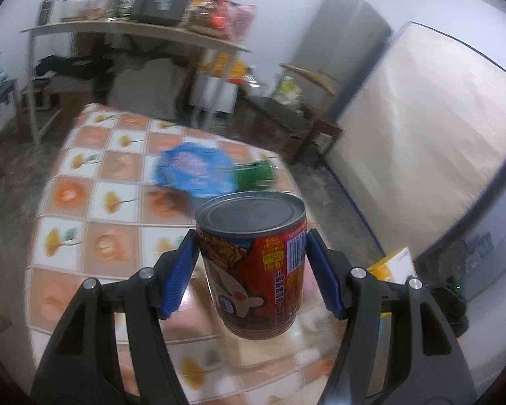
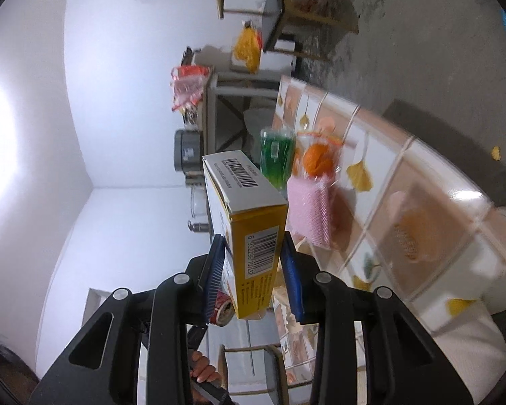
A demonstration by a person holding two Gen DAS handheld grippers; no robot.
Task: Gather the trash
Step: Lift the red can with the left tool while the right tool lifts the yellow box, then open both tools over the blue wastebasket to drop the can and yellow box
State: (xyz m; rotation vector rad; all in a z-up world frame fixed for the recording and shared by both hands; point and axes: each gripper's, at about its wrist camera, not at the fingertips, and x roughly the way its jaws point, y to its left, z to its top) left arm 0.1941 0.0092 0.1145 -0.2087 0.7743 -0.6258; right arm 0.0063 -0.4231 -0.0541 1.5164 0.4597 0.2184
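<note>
My left gripper (image 1: 253, 253) is shut on a red tin can (image 1: 253, 263) and holds it upright above the tiled table (image 1: 94, 209). My right gripper (image 2: 253, 266) is shut on a yellow and white carton box (image 2: 249, 222), lifted off the table; this view is rolled sideways. The box also shows at the right in the left wrist view (image 1: 393, 265), and the can peeks out under the box in the right wrist view (image 2: 221, 310). On the table lie a blue plastic bag (image 1: 195, 168), a green bottle (image 2: 276, 158), an orange item in a clear bag (image 2: 317, 158) and a pink sponge (image 2: 310, 209).
A cluttered shelf table (image 1: 135, 30) stands behind the tiled table. A wooden chair (image 1: 307, 101), a grey fridge (image 1: 340, 47) and a leaning mattress (image 1: 421, 135) are at the right. The floor (image 2: 438, 50) is grey concrete.
</note>
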